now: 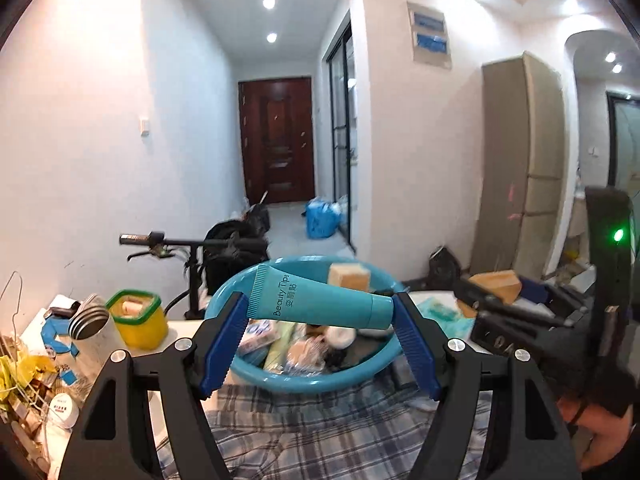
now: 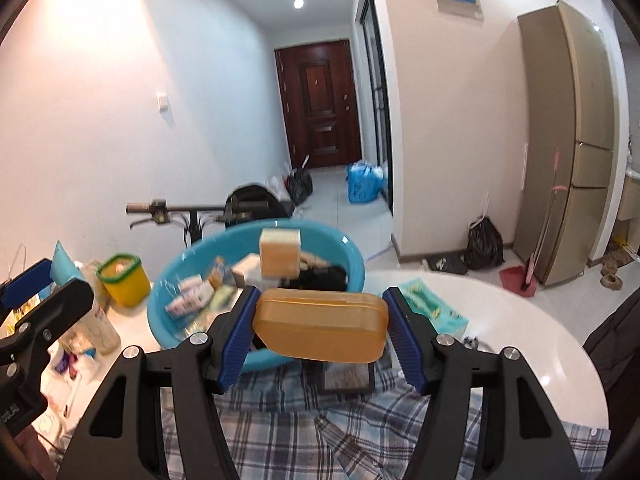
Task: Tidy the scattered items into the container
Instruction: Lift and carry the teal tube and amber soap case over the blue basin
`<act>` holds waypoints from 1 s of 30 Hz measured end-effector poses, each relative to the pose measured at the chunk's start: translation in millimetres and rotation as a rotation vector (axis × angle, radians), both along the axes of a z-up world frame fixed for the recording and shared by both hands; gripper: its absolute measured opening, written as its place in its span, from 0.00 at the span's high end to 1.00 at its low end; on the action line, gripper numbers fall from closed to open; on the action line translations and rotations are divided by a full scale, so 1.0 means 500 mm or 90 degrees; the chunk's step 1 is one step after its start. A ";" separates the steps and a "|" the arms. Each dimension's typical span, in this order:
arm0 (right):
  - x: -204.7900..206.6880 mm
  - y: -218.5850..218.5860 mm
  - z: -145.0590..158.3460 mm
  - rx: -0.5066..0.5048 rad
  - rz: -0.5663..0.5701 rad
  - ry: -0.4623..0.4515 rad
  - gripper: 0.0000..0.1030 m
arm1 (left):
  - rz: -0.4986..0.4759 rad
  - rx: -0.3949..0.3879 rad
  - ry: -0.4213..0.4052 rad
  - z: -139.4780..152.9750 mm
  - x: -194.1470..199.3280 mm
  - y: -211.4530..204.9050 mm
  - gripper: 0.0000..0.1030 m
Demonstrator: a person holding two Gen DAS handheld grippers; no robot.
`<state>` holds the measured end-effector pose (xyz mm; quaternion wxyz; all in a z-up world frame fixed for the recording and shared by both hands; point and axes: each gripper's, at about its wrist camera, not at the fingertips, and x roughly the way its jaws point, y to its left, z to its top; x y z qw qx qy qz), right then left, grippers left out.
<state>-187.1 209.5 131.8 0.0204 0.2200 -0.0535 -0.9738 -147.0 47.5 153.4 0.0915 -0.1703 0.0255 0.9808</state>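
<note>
My left gripper (image 1: 320, 312) is shut on a teal tube (image 1: 320, 300) marked "Beauty Tips", held crosswise above the near rim of a blue basin (image 1: 248, 368). The basin holds several small packets and a tan block (image 1: 349, 276). My right gripper (image 2: 320, 320) is shut on an amber plastic case (image 2: 322, 326), held above the basin's near right rim (image 2: 160, 328). The right gripper and its case also show in the left wrist view (image 1: 496, 286), to the right of the basin. The left gripper shows at the left edge of the right wrist view (image 2: 44, 312).
The basin stands on a white table (image 2: 520, 340) partly covered by a plaid cloth (image 2: 300, 432). A yellow box with a green rim (image 1: 138, 318), a metal cup (image 1: 90, 320) and small clutter stand left. A teal packet (image 2: 430, 306) lies right. A dark tablet (image 2: 346, 378) lies near the basin.
</note>
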 end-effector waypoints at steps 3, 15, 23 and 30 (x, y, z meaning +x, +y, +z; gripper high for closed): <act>0.027 -0.005 0.023 0.009 -0.004 0.025 0.40 | 0.003 0.015 0.031 0.031 0.021 -0.006 0.27; 0.081 -0.011 0.156 -0.001 0.022 0.148 0.40 | -0.002 0.052 0.101 0.117 0.031 -0.018 0.27; 0.034 -0.018 0.185 0.003 0.041 0.179 0.40 | -0.003 0.072 0.120 0.117 -0.006 -0.016 0.27; 0.004 -0.012 0.173 -0.011 0.040 0.192 0.40 | 0.010 0.088 0.118 0.112 -0.054 -0.031 0.27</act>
